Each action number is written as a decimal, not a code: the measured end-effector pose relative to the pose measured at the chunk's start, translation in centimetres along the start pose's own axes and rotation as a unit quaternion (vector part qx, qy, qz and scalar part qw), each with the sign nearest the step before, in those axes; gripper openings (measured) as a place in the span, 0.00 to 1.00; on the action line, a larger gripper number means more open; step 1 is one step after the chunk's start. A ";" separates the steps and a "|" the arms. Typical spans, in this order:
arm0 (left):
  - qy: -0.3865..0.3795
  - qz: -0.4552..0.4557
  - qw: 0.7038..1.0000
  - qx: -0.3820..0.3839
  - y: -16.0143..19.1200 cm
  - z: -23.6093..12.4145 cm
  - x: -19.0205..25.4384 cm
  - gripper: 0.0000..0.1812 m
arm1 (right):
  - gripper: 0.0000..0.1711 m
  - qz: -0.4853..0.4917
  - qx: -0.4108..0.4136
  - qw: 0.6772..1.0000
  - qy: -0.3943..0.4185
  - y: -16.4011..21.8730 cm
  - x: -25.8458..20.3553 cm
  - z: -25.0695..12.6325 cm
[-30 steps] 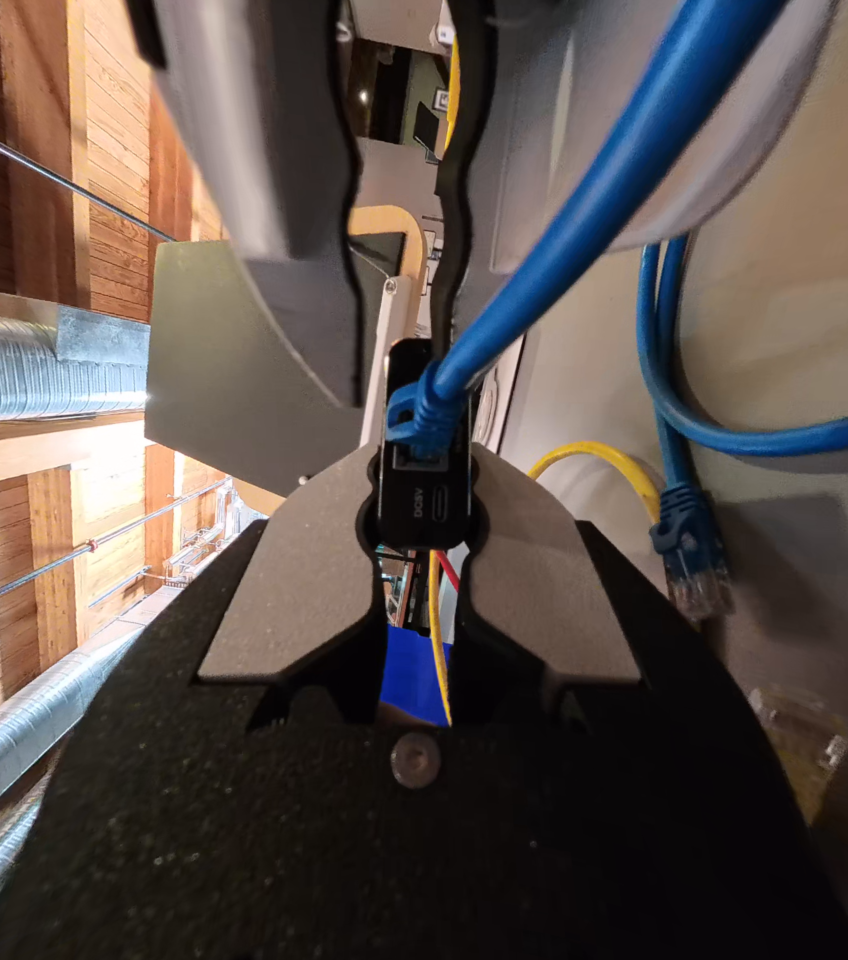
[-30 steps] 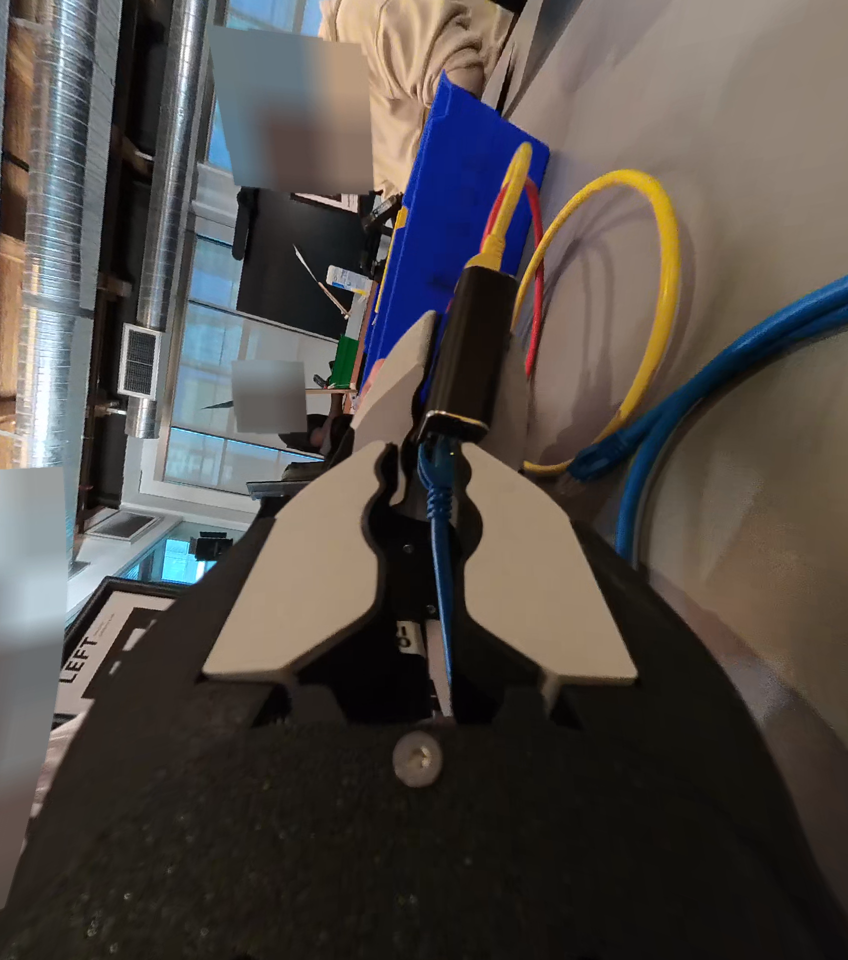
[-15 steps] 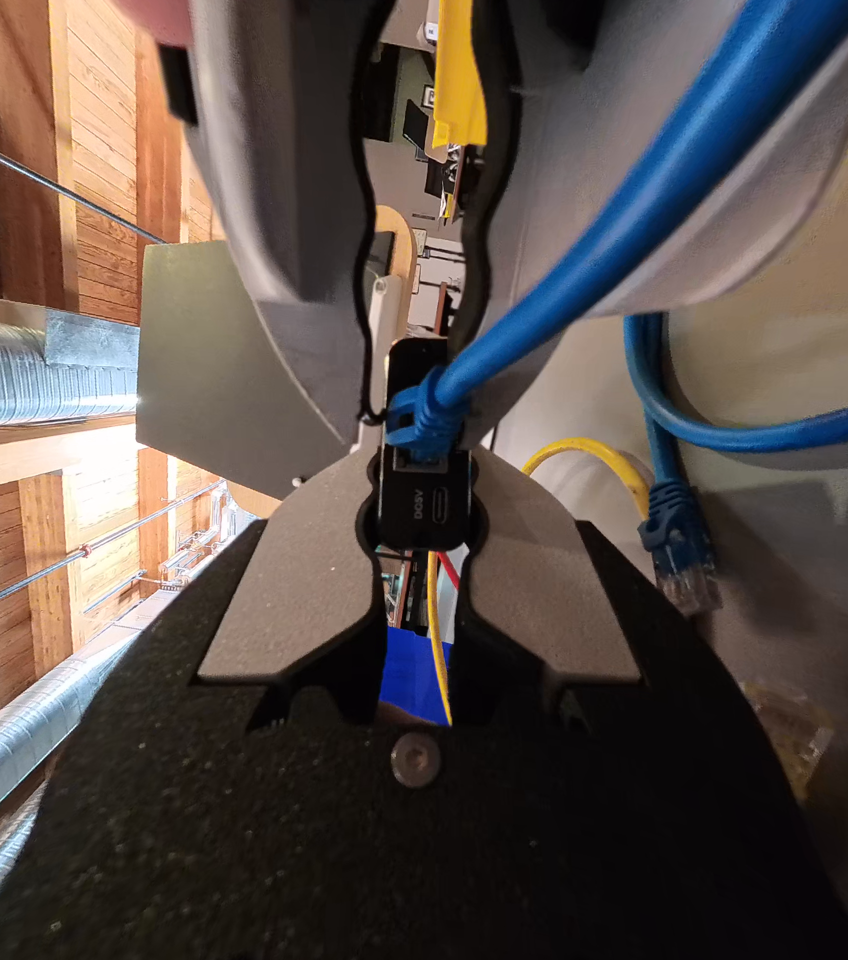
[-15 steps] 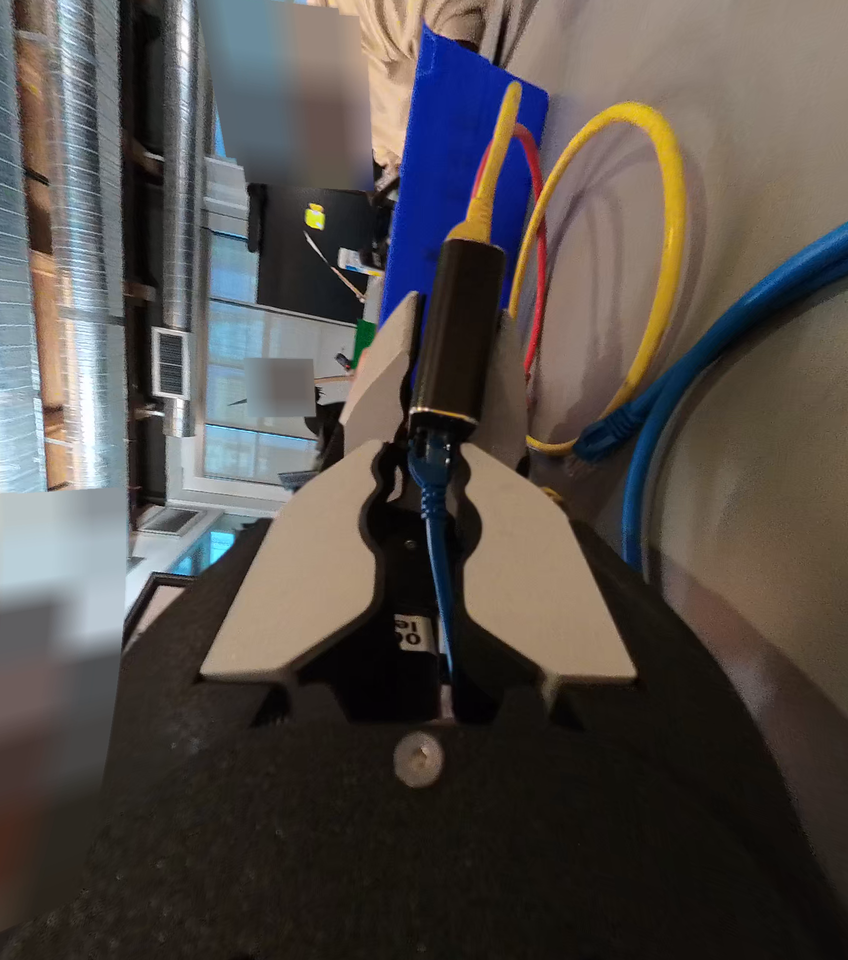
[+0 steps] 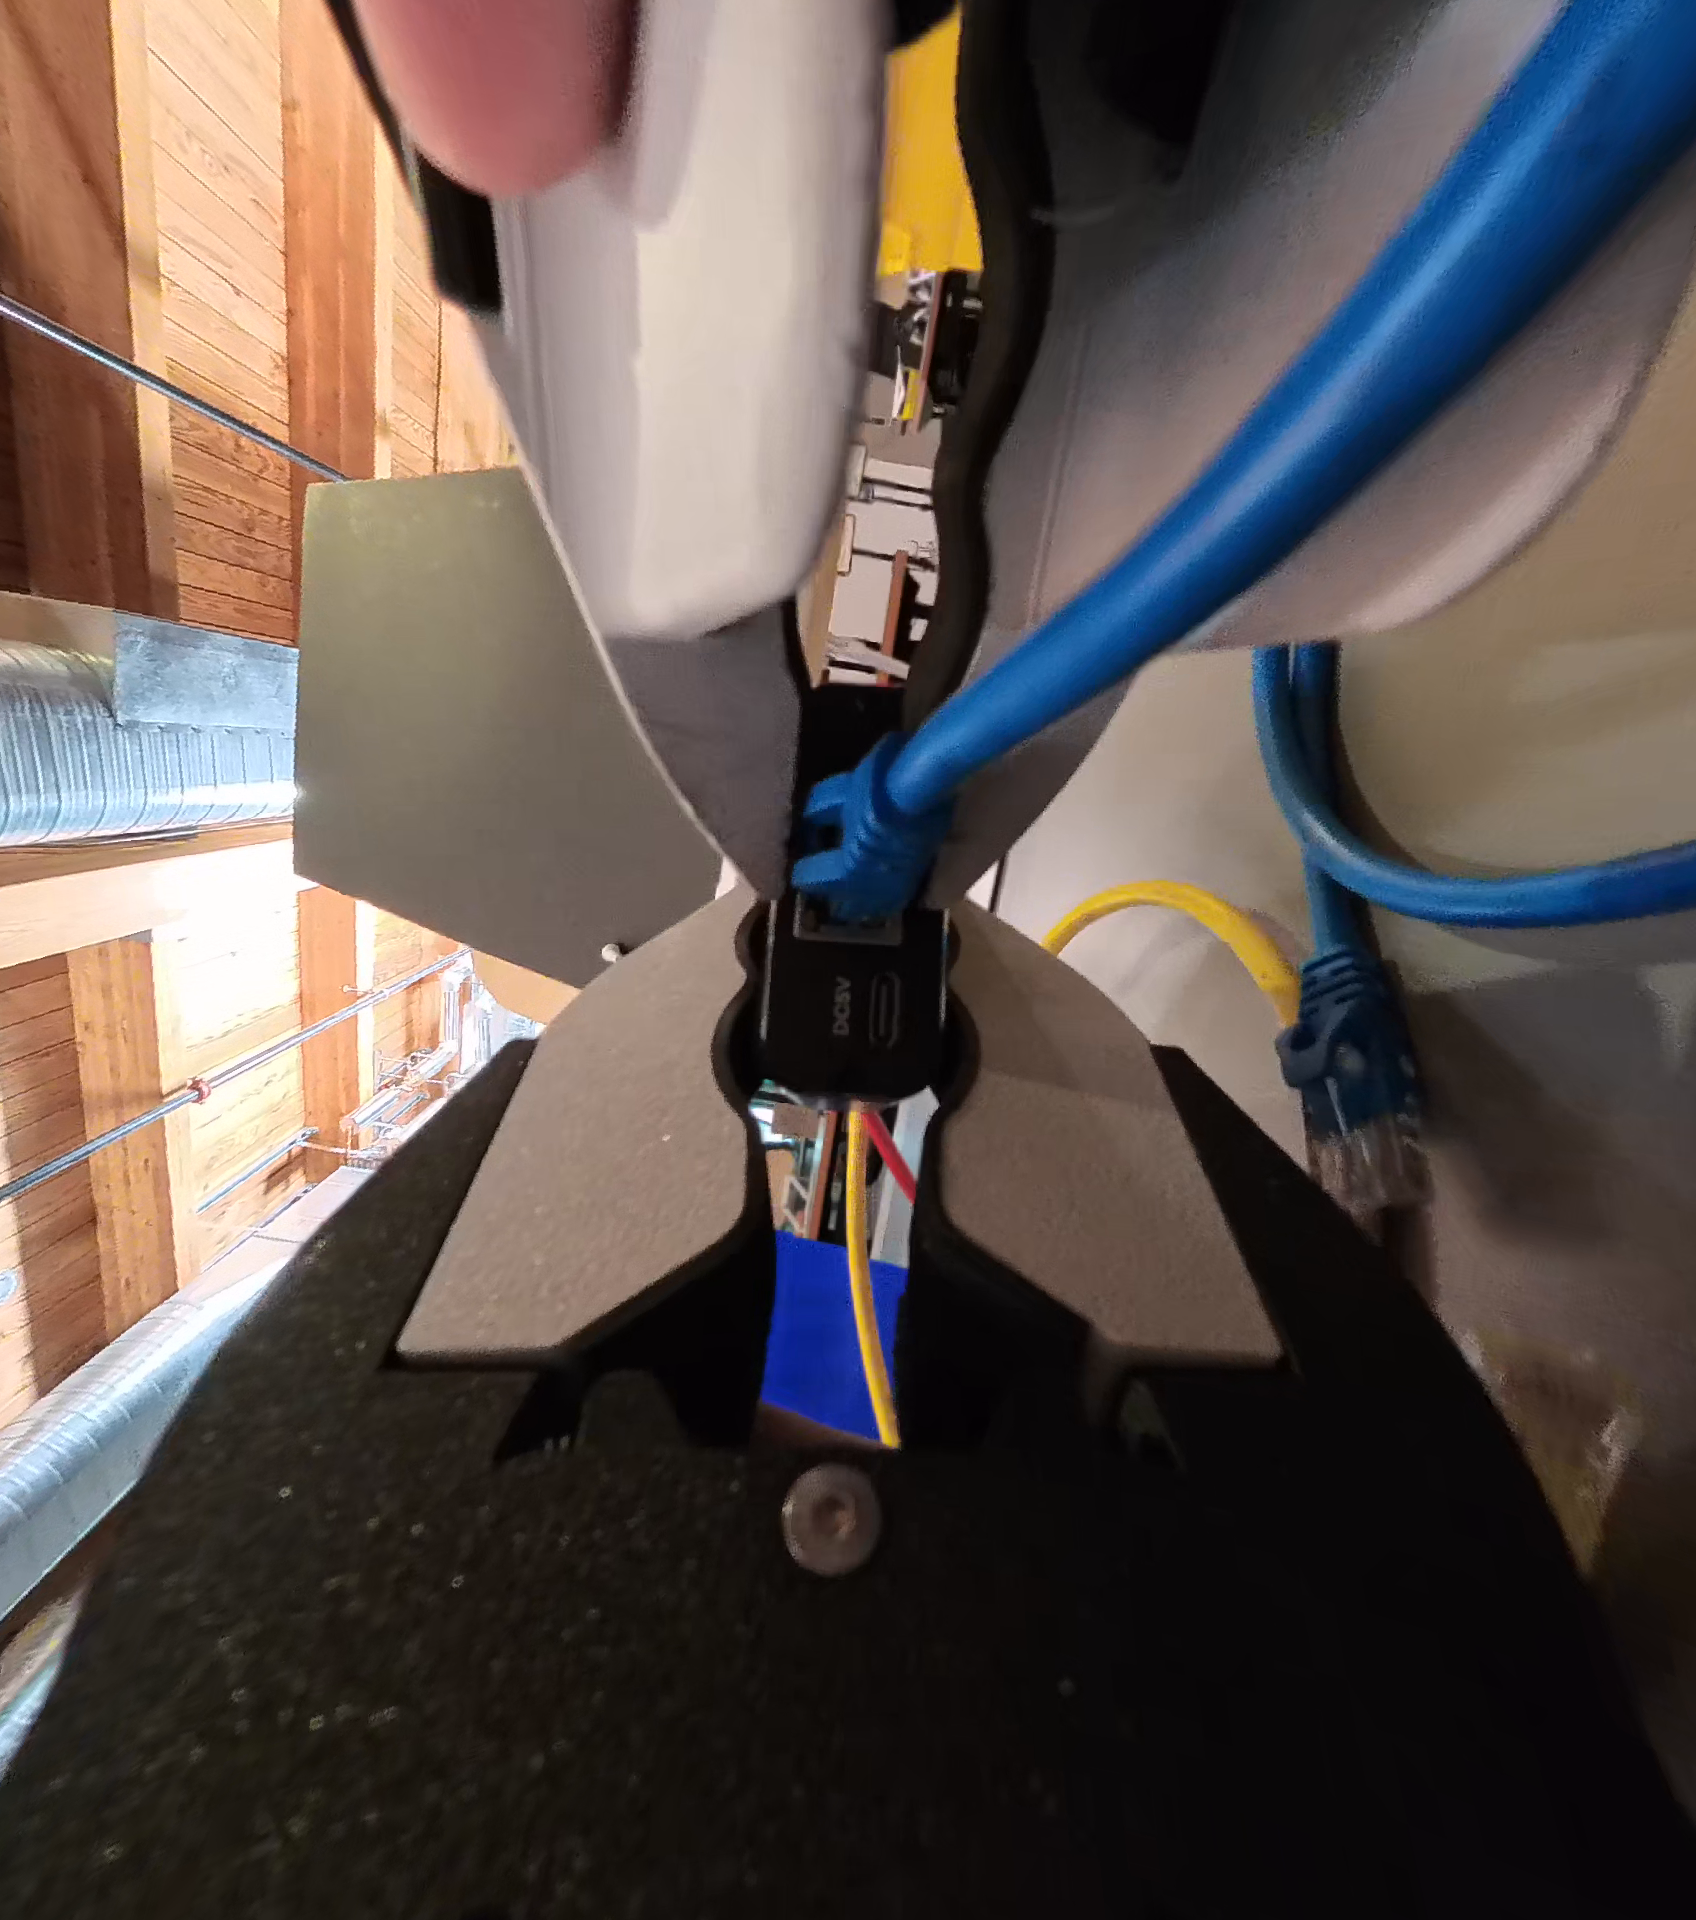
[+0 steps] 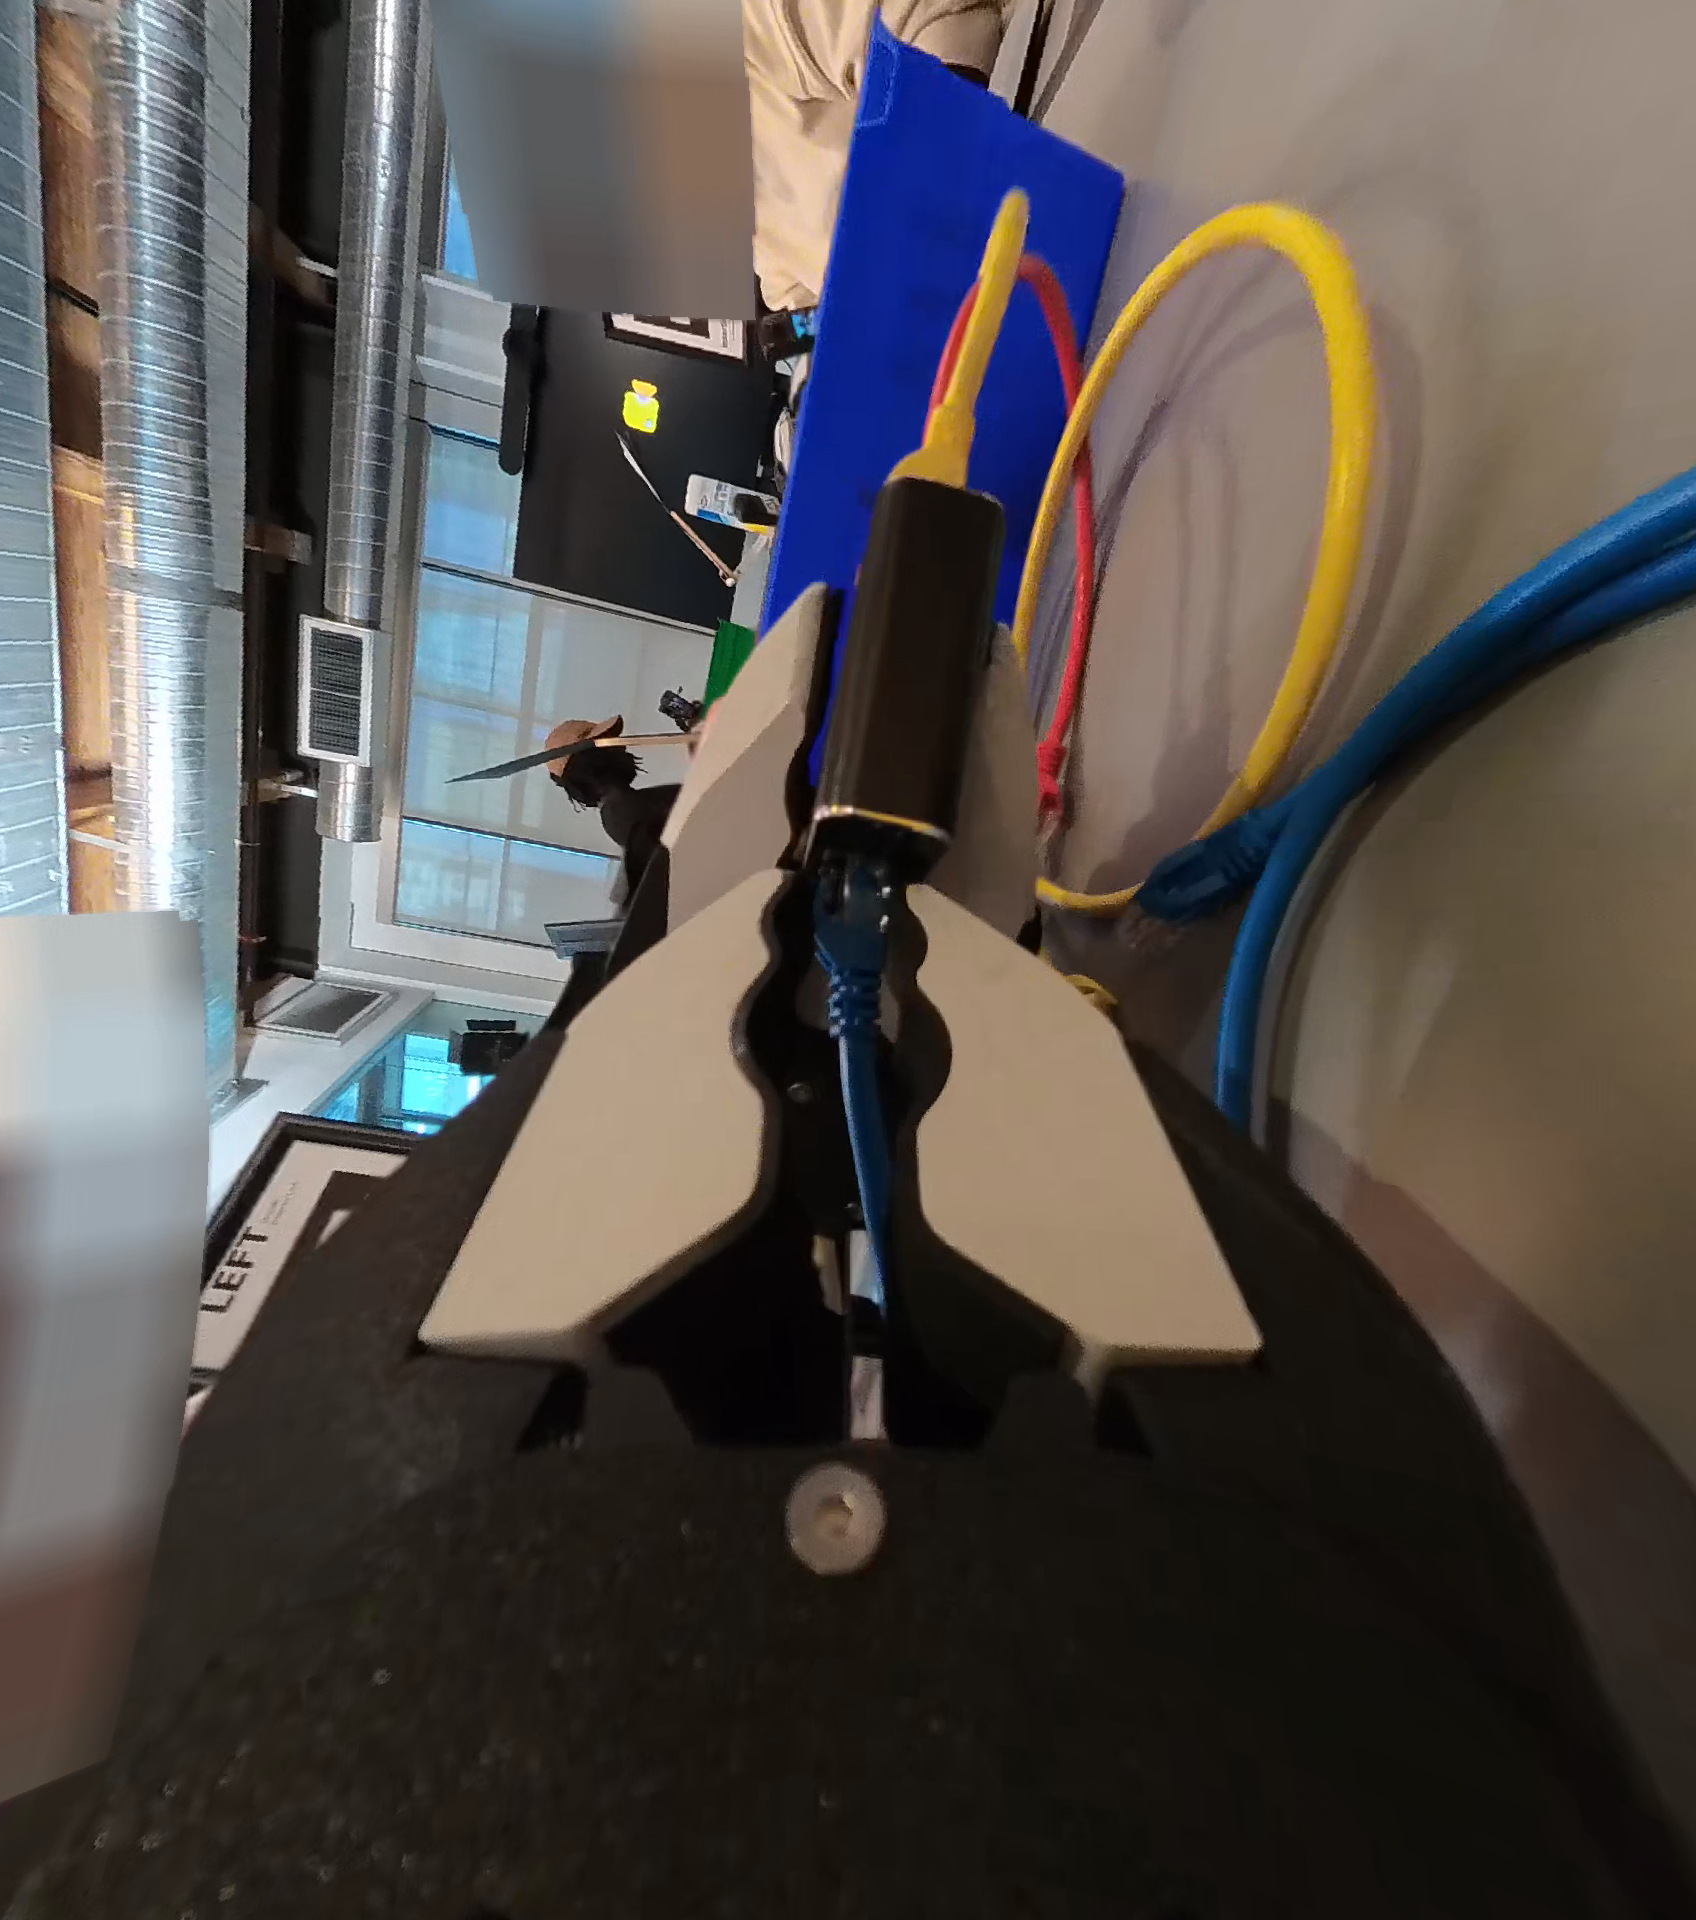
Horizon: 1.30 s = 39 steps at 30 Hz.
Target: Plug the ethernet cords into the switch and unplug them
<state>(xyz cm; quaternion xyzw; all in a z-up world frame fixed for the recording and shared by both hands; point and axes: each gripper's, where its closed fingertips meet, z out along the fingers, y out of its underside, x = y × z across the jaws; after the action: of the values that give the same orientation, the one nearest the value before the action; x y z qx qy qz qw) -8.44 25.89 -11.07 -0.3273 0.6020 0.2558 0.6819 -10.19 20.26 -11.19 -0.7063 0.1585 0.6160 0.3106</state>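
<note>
The small black switch is clamped in my left gripper, which is shut on it. My right gripper is shut on the blue ethernet plug, whose tip sits in the switch's near port. In the left wrist view the right gripper's fingers come in from above, with the blue cord trailing off to the upper right. In the right wrist view the switch points away, with a yellow cord plugged into its far end. The left gripper's fingers flank it.
A grey tabletop runs along the right. On it lie a yellow cord loop, a red cord and a loose blue cord with a free plug, which also shows in the left wrist view. A blue board stands behind. A person's fingertip shows at the top. The gap from one gripper's tips to the other's is roughly 6 cm.
The two grippers have closed in on each other, so the right gripper looms larger in the left wrist view. The blue plug sits tighter against the switch. A fingertip has come into view.
</note>
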 end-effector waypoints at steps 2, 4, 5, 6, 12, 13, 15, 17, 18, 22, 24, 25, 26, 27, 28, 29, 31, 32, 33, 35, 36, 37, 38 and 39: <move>-0.001 0.003 1.000 -0.001 0.0 -0.2 -0.1 0.14 | 0.08 -0.009 -0.010 1.000 0.003 0.2 0.1 0.0; 0.007 0.004 1.000 -0.003 -0.1 -0.2 0.2 0.14 | 0.08 -0.009 -0.015 1.000 0.003 0.2 0.3 -0.1; 0.010 0.002 1.000 0.000 -0.3 -0.2 0.4 0.14 | 0.08 -0.004 -0.015 1.000 0.000 0.2 0.4 -0.2; 0.017 -0.002 1.000 0.004 -0.4 0.0 0.6 0.14 | 0.08 -0.006 -0.012 1.000 -0.001 0.2 0.3 -0.3; 0.010 -0.004 1.000 0.012 -0.9 0.1 0.6 0.14 | 0.09 -0.005 -0.019 1.000 0.010 1.1 0.3 -0.5; 0.008 -0.009 1.000 0.007 -1.0 0.1 0.4 0.14 | 0.09 -0.001 -0.015 1.000 0.005 1.1 0.2 -0.5; 0.004 -0.007 1.000 -0.004 -1.0 0.1 0.2 0.14 | 0.08 -0.006 -0.014 1.000 0.001 0.9 0.1 -0.5; 0.022 -0.028 0.999 -0.006 -1.0 0.1 0.5 0.14 | 0.09 -0.024 -0.020 0.999 0.012 0.7 0.1 -0.5; 0.025 -0.037 0.999 -0.001 -1.0 0.1 0.4 0.14 | 0.09 -0.047 -0.022 0.998 0.024 0.7 0.1 -0.5; 0.008 -0.036 0.999 0.017 -1.4 0.1 -0.3 0.14 | 0.08 -0.083 -0.010 0.995 0.053 0.6 -0.4 -0.5; 0.012 -0.040 0.999 0.005 -0.9 0.6 -0.3 0.08 | 0.08 -0.061 -0.015 0.998 0.027 1.6 -0.8 -0.3; 0.024 -0.073 0.997 0.000 -0.2 1.0 -0.3 0.10 | 0.08 -0.049 -0.018 0.998 0.018 2.4 -0.7 0.0; 0.020 -0.085 0.996 -0.036 1.1 1.2 -0.9 0.12 | 0.09 -0.045 -0.042 0.998 0.019 3.5 -0.2 0.2; -0.001 -0.083 0.996 -0.025 0.9 0.8 -1.8 0.14 | 0.08 -0.041 -0.016 0.999 0.018 2.8 -0.1 -0.1; -0.009 -0.080 0.997 -0.006 0.1 0.3 -2.1 0.14 | 0.08 -0.050 0.008 0.998 0.022 1.6 -0.2 -0.7; -0.002 -0.070 0.998 -0.001 -0.3 0.0 -1.5 0.14 | 0.08 -0.070 0.016 0.997 0.036 0.8 0.0 -1.3; 0.003 -0.063 0.998 -0.004 -0.2 0.3 -1.1 0.14 | 0.08 -0.080 0.002 0.996 0.046 0.5 0.0 -1.7; 0.006 -0.072 0.997 -0.006 0.2 0.5 -1.1 0.14 | 0.08 -0.087 -0.009 0.994 0.059 0.6 0.2 -1.9; 0.008 -0.080 0.997 -0.009 0.6 0.8 -1.2 0.14 | 0.08 -0.104 -0.022 0.991 0.080 0.9 0.6 -1.9; 0.008 -0.090 0.996 -0.013 1.3 1.0 -1.3 0.14 | 0.09 -0.133 -0.037 0.983 0.118 1.2 1.4 -2.0; 0.007 -0.098 0.995 -0.009 1.4 1.0 -1.5 0.14 | 0.09 -0.139 -0.047 0.980 0.131 1.5 2.0 -2.0; 0.008 -0.105 0.994 -0.009 1.6 1.0 -1.6 0.14 | 0.09 -0.142 -0.052 0.979 0.136 1.7 2.5 -2.0; 0.009 -0.109 0.994 -0.009 1.7 1.0 -1.6 0.14 | 0.09 -0.140 -0.051 0.979 0.140 1.9 2.9 -2.0; 0.009 -0.110 0.994 -0.010 1.8 1.1 -1.6 0.14 | 0.09 -0.136 -0.053 0.979 0.143 2.3 3.4 -2.0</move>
<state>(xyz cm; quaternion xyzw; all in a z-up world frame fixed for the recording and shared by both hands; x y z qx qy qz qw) -9.32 27.96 -9.65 -0.4007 0.5662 0.1815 0.6971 -9.39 17.81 -14.93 -0.8175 0.0704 0.4681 0.3280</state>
